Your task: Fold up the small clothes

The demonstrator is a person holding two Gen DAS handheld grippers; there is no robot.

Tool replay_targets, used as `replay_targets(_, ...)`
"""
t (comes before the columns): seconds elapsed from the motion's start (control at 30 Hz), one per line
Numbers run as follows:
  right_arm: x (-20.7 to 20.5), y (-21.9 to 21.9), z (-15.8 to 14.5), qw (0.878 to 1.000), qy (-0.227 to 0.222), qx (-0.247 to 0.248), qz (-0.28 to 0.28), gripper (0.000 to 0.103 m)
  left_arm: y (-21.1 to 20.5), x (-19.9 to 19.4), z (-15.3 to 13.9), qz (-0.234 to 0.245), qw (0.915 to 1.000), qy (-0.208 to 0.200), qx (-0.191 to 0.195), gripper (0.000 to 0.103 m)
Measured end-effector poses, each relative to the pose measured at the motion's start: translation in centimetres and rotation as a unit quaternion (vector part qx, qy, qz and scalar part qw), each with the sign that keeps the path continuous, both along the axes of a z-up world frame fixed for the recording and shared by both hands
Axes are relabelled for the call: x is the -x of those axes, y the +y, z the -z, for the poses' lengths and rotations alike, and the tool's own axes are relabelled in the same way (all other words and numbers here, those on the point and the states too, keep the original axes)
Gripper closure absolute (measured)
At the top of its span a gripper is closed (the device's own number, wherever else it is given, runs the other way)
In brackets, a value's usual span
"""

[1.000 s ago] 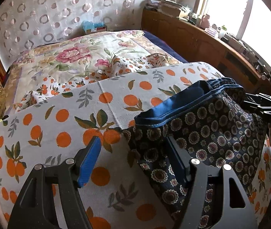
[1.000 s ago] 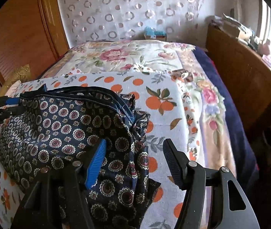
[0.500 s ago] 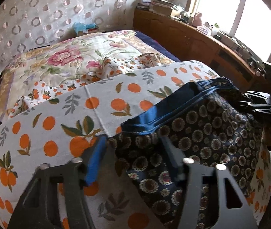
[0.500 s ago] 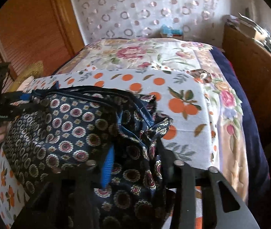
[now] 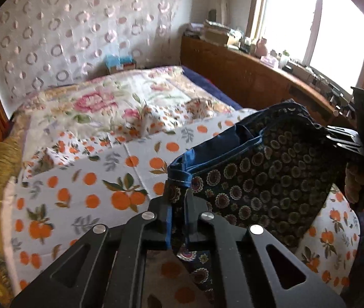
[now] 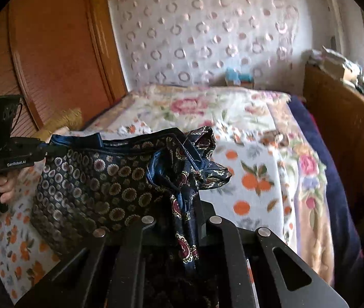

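A dark navy garment (image 5: pixel 259 177) with round floral medallions and a blue waistband hangs stretched between my two grippers above the bed. My left gripper (image 5: pixel 178 213) is shut on its left waistband corner. My right gripper (image 6: pixel 184 218) is shut on its right corner, with loose cloth bunched over the jaws. The garment also shows in the right wrist view (image 6: pixel 100 179). The right gripper appears at the far right of the left wrist view (image 5: pixel 346 141), and the left gripper at the far left of the right wrist view (image 6: pixel 15 154).
An orange-print white sheet (image 5: pixel 92 179) covers the near bed; a floral quilt (image 5: pixel 110 102) lies behind it. A wooden cabinet (image 5: pixel 246 77) with clutter runs under the window at right. A wooden wardrobe (image 6: pixel 53 64) stands at left.
Both grippers closed from open onto the garment's waistband corners and lifted it off the sheet; the cloth now hangs taut between them.
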State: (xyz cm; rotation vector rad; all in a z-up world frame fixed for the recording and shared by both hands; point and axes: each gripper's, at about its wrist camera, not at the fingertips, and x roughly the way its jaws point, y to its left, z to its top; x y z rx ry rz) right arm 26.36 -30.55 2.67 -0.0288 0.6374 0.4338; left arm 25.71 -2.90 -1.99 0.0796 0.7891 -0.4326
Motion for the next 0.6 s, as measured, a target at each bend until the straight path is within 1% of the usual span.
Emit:
replay_targets(0.13, 0.5, 1.8, -2.2, 0.999, -0.031, 0.01, -0.021, 0.092, 2.4, 2.0, -2.2, -0.018, 0.9993, -0.03, 0.012, 0.096)
replay_targets(0.3, 0.3, 5.6, -4.2, 0.995, -0.071, 0.021, -0.062, 0.093, 6.7, 4.6, -4.6, -0.053, 0.996, -0.069, 0.021, 0.097)
replay_targets(0.47, -0.8, 10.3, -5.5, 0.988, -0.102, 0.034, -0.112, 0.093, 12.2, 7.2, -6.6, -0.101, 0.989, -0.103, 0.034, 0.097)
replay_targets(0.6, -3.1, 13.9, -6.5, 0.98, -0.126, 0.041, -0.151, 0.093, 16.3, 8.7, -7.6, -0.145, 0.9804, -0.129, 0.033, 0.097)
